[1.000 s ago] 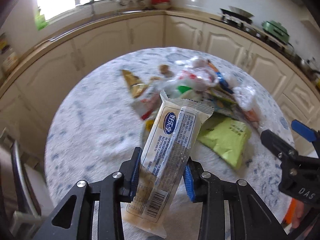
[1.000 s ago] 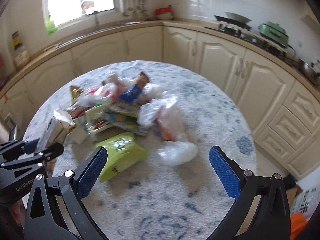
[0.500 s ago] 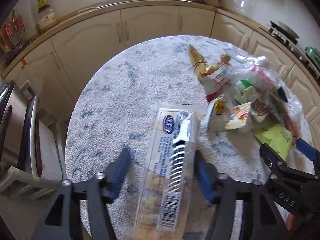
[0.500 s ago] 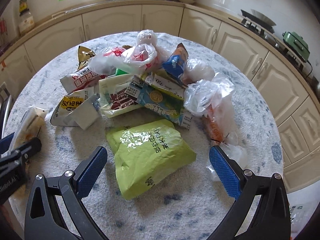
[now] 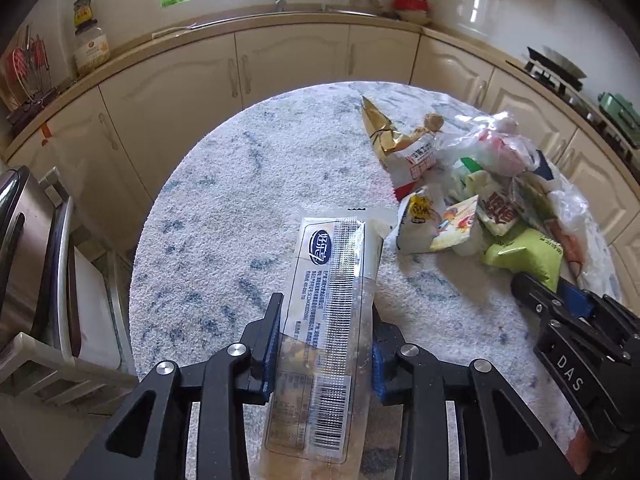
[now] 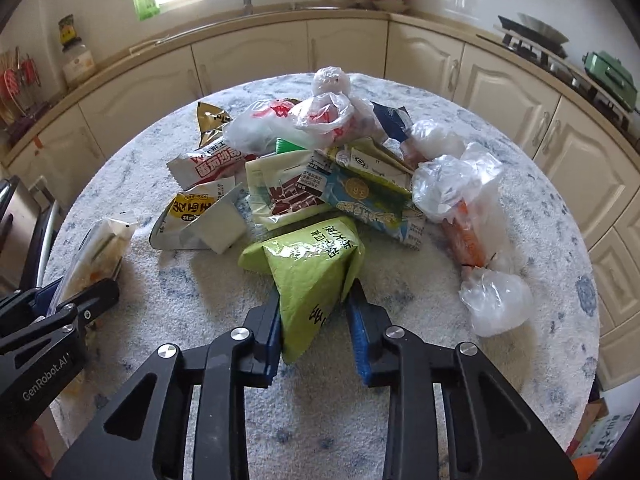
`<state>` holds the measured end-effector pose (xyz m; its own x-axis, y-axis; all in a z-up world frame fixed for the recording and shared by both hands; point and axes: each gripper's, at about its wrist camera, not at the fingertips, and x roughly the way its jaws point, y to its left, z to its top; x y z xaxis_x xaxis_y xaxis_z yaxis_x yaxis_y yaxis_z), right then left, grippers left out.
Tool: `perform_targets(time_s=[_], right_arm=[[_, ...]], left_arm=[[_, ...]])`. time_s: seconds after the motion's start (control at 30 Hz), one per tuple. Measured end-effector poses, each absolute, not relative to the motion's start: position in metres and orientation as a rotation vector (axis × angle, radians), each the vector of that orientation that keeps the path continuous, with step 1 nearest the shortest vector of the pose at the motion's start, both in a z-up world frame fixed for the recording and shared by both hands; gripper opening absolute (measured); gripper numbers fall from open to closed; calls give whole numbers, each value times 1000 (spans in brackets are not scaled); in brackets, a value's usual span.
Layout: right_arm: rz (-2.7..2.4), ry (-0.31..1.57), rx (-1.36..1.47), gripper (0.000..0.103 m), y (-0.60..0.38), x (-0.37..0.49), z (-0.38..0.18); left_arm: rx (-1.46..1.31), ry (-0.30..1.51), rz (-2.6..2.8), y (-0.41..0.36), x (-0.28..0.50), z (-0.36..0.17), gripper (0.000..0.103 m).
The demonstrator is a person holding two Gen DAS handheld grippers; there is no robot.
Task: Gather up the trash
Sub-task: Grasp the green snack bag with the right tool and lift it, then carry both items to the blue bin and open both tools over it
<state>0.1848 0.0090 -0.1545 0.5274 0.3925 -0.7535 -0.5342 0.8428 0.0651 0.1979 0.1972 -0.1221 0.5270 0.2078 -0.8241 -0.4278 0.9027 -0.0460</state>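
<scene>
My left gripper (image 5: 323, 344) is shut on a long clear snack wrapper (image 5: 328, 320) with a barcode, held over the round table (image 5: 240, 216). It also shows in the right wrist view (image 6: 96, 256). My right gripper (image 6: 316, 332) is shut on a lime green bag (image 6: 312, 268), pinching its near end at the front of the trash pile (image 6: 320, 172). The green bag also shows in the left wrist view (image 5: 524, 254), with the right gripper (image 5: 560, 300) at it.
The pile holds several wrappers and clear plastic bags (image 6: 460, 184). A crumpled plastic bag (image 6: 496, 300) lies at the right. Cream cabinets (image 5: 288, 60) curve behind the table. A metal rack (image 5: 36, 264) stands at the table's left.
My right gripper moved forward and closed on the green bag. My left gripper, open half a second ago, closed on the clear wrapper again.
</scene>
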Motion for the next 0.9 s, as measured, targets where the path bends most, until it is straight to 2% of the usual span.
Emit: perform_targets(time_s=[0.47, 0.9], right_arm=[[548, 772, -94, 25, -39, 159, -125], [405, 704, 19, 25, -136, 138, -109]], left_arm=[[-182, 878, 341, 149, 173, -88, 32], [-41, 820, 137, 48, 160, -66, 32]])
